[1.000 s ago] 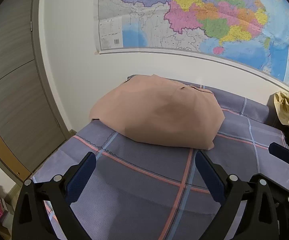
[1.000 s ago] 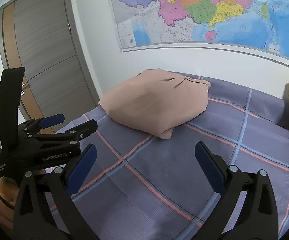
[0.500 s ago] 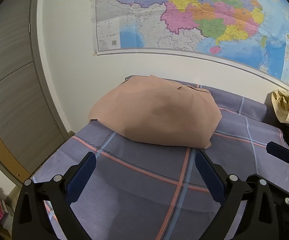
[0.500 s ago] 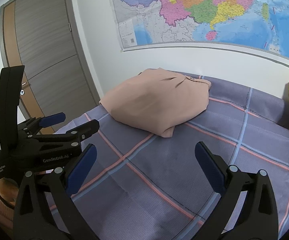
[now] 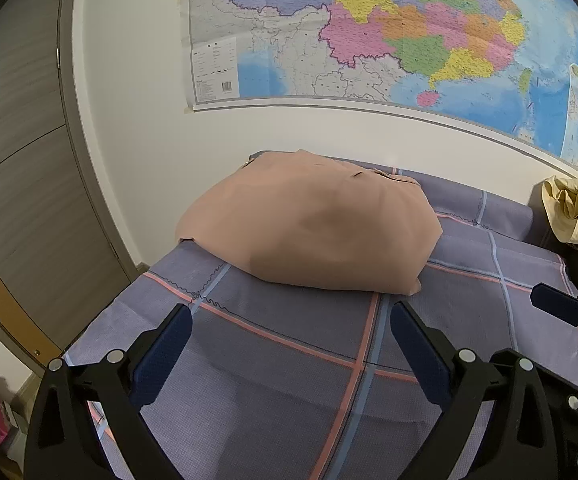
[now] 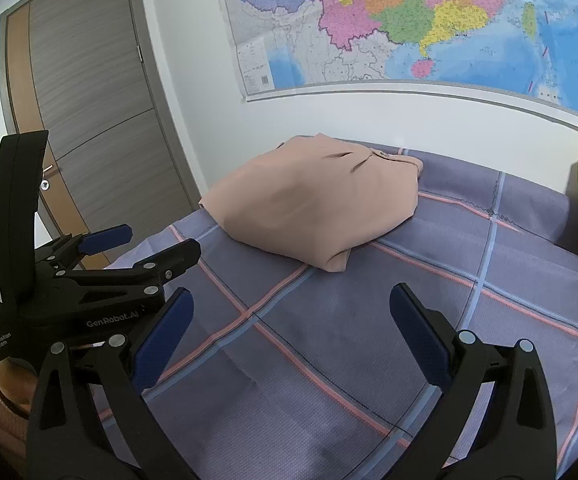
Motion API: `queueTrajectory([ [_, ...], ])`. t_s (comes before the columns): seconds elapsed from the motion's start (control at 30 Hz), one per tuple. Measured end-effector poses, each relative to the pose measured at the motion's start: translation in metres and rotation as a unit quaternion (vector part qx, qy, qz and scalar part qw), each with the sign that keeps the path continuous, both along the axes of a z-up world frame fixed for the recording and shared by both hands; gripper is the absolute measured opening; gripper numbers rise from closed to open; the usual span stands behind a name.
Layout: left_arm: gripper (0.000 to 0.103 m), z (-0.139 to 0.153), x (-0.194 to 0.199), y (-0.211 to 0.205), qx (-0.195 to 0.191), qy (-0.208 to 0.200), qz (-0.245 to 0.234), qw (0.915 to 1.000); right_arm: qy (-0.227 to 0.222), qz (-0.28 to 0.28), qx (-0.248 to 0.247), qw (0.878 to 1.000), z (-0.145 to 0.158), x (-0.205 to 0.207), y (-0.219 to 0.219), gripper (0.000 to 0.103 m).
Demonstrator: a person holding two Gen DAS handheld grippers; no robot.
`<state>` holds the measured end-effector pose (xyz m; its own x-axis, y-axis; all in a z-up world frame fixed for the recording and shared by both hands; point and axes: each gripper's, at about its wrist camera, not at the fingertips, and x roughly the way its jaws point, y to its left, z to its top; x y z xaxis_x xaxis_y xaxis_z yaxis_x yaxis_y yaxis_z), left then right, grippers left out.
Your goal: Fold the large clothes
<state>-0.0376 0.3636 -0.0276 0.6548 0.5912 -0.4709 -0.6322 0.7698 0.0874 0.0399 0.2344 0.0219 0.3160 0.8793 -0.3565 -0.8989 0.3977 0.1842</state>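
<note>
A folded salmon-pink garment point(image 5: 309, 224) lies in a neat mound on the far part of the purple plaid bed cover point(image 5: 289, 360), close to the wall. It also shows in the right wrist view point(image 6: 317, 204). My left gripper point(image 5: 289, 344) is open and empty, held above the cover a short way in front of the garment. My right gripper point(image 6: 289, 328) is open and empty too, also in front of the garment. The left gripper's body point(image 6: 69, 280) shows at the left of the right wrist view.
A large colour map point(image 5: 369, 32) hangs on the white wall behind the bed. A grey wooden door point(image 6: 89, 100) stands at the left. A crumpled yellow cloth point(image 5: 573, 212) lies at the bed's right edge. The bed cover point(image 6: 369, 340) spans the foreground.
Both grippers have drifted slightly. The garment sits a little lower and further left in the left wrist view. Both stay open and empty.
</note>
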Motion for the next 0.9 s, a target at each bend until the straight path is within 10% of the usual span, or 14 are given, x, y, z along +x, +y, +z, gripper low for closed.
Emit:
queueTrajectory([
  [0.9, 0.096, -0.0036, 0.0034, -0.0018, -0.002, 0.006, 0.001, 1.0, 0.008, 0.0, 0.002, 1.0, -0.0018, 0.0021, -0.0023, 0.097],
])
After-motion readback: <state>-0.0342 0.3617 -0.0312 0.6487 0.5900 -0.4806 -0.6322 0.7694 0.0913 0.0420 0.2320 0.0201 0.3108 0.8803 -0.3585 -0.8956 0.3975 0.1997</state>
